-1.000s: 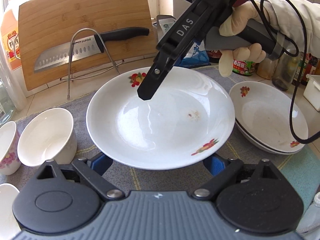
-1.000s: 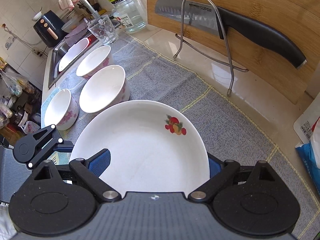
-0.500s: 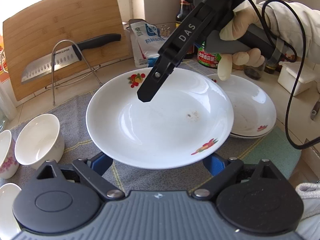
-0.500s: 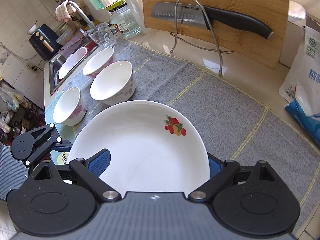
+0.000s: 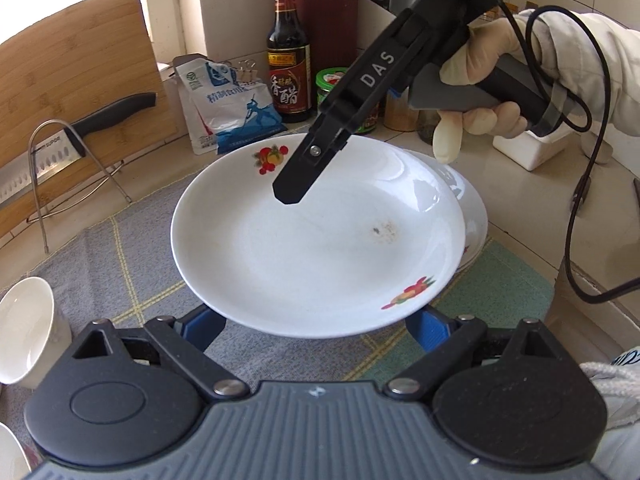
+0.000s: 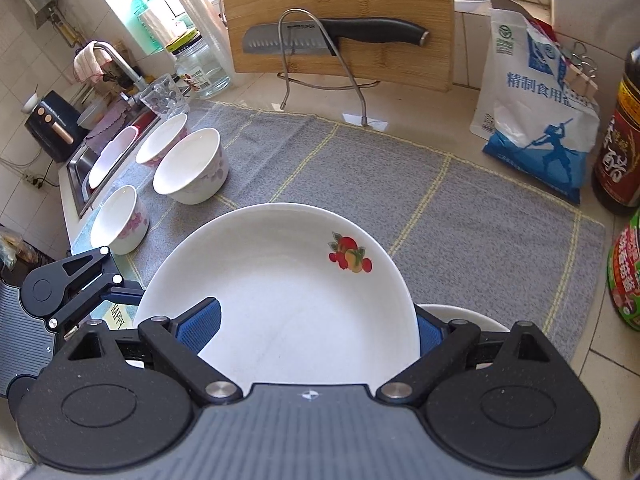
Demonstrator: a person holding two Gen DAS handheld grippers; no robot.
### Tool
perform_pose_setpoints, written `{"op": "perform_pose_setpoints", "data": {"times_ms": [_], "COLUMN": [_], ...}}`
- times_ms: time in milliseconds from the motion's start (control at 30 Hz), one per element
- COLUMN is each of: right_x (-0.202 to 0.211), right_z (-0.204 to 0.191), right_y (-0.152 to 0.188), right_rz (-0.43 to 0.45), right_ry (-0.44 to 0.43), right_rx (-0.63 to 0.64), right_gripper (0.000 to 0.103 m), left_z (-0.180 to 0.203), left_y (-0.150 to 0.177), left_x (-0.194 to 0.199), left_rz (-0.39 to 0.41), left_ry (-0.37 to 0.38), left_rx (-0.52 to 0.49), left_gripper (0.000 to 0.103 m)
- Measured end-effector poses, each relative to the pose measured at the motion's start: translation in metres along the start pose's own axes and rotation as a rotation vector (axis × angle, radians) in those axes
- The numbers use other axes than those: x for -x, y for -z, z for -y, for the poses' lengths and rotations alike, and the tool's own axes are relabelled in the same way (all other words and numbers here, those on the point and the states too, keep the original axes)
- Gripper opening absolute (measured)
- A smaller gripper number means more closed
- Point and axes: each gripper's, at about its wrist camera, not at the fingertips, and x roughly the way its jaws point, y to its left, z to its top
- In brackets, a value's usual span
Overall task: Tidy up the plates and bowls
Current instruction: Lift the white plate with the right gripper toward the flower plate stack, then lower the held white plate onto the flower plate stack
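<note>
A white plate with fruit prints (image 5: pixel 320 248) hangs tilted above the grey mat, carried between both grippers. My left gripper (image 5: pixel 314 320) holds its near rim; the plate hides both blue pad tips. My right gripper (image 6: pixel 318 328) grips the opposite rim with one pad on the plate's inner face and the other under it. Its upper finger (image 5: pixel 312 160) lies across the plate. The carried plate partly covers a stack of white plates (image 5: pixel 476 216), whose rim (image 6: pixel 460 316) shows just beyond the right pad. Three white bowls (image 6: pixel 188 168) stand at the mat's left end.
A knife in a wire rack (image 6: pixel 332 36) leans on a wooden cutting board (image 6: pixel 340 8) at the back. A salt bag (image 6: pixel 536 128), a vinegar bottle (image 5: pixel 288 60), jars and a white box (image 5: pixel 532 148) crowd the right. The sink (image 6: pixel 108 160) holds another dish beside a glass.
Both grippers have carried the plate to the right across the mat, so it now overlaps the stack of plates. The bowls and cutting board have slid away to the left.
</note>
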Motion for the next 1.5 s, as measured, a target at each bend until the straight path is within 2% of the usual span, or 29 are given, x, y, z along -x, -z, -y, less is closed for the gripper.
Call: {"op": "perform_pose_setpoints", "data": {"times_ms": [600, 1067, 1500], "right_x": [0.024, 0.027, 0.028], "right_z": [0.032, 0.054, 0.061], "right_y": [0.039, 0.058, 0.073], "right_rz": [0.049, 0.061, 0.036], "right_ry": [0.051, 0.062, 0.089], "right_rx": [-0.126, -0.194, -0.224], "right_gripper": [0.099, 0.099, 0.099], "left_z": [0.021, 0.032, 0.032], "left_y": [-0.018, -0.028, -0.028], "left_x": [-0.024, -0.042, -0.054], "left_rz": [-0.028, -0.065, -0.095], "left_ry": [0.11, 0.148, 0.185], "left_rx": [-0.093, -0.124, -0.139], "left_gripper": [0.096, 0.096, 0.096]}}
